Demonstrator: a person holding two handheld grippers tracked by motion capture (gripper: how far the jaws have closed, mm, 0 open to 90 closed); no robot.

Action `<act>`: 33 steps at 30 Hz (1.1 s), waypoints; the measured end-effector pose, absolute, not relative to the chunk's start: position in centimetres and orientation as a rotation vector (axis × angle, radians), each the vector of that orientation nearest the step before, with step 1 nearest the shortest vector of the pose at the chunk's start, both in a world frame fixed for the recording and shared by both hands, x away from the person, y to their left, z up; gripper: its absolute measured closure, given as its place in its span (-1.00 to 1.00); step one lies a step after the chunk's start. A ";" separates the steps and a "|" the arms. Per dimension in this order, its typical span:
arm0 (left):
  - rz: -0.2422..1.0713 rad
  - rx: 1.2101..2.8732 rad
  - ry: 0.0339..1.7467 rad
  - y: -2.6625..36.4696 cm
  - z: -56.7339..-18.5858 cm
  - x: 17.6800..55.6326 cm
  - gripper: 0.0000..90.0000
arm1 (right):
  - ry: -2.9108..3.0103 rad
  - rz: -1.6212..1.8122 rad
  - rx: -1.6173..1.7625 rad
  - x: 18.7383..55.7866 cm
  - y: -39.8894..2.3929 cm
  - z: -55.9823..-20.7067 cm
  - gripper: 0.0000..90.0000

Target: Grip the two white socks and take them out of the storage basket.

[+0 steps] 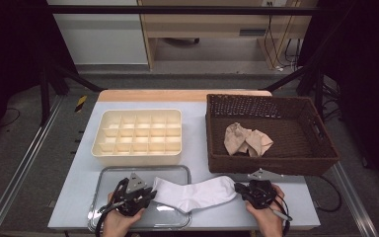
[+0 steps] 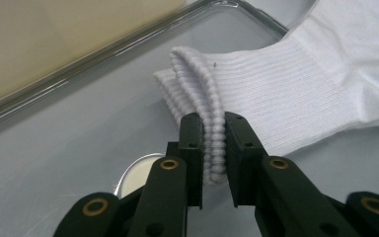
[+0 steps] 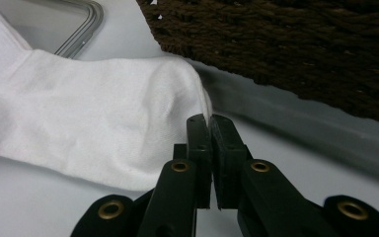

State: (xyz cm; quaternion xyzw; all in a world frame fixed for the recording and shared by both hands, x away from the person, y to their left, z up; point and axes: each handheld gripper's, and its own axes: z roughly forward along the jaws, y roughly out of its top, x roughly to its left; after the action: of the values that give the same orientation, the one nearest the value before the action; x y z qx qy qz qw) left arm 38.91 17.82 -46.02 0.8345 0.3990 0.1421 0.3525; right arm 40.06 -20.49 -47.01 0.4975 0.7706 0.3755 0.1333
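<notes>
2 grippers (image 1: 150, 194) (image 1: 238, 187) pinch a white sock (image 1: 197, 193) over the tray (image 1: 109, 174); basket (image 1: 321, 158) holds beige cloth (image 1: 247, 139).

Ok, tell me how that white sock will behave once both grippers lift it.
The white sock is soft knit, so it would probably sag between the grippers. It looks light. The left gripper clamps the ribbed cuff, so slipping seems unlikely there.

A pale grey tabletop (image 1: 197, 163) with a wooden far edge is seen. On it are set a cream divided box (image 1: 138, 137) at far left, a dark wicker basket (image 1: 271, 160) at right, and a clear tray (image 1: 143, 219) at the near left edge.
</notes>
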 end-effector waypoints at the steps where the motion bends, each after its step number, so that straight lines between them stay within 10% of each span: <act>1: 0.375 2.156 1.037 18.0 -46.0 39.0 0.75 | 2.238 1.083 1.446 40.2 -20.3 -47.1 0.96; 14: 0.378 2.146 1.064 18.8 -46.1 38.7 0.70 | 2.266 1.078 1.438 40.5 -19.4 -47.3 0.95; 23: 0.439 2.017 1.056 19.6 -44.6 38.7 0.30 | 2.188 1.186 1.406 40.2 -20.3 -46.8 0.59; 33: 0.452 2.008 0.990 17.5 -43.1 39.9 0.38 | 2.155 1.235 1.397 39.8 -20.4 -46.5 0.37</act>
State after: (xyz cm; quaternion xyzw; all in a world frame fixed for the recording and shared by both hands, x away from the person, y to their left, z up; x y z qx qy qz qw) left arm 39.93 17.48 -43.09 0.7995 0.3944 0.1799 0.4157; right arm 39.83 -20.38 -46.52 0.4850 0.7482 0.4289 0.1452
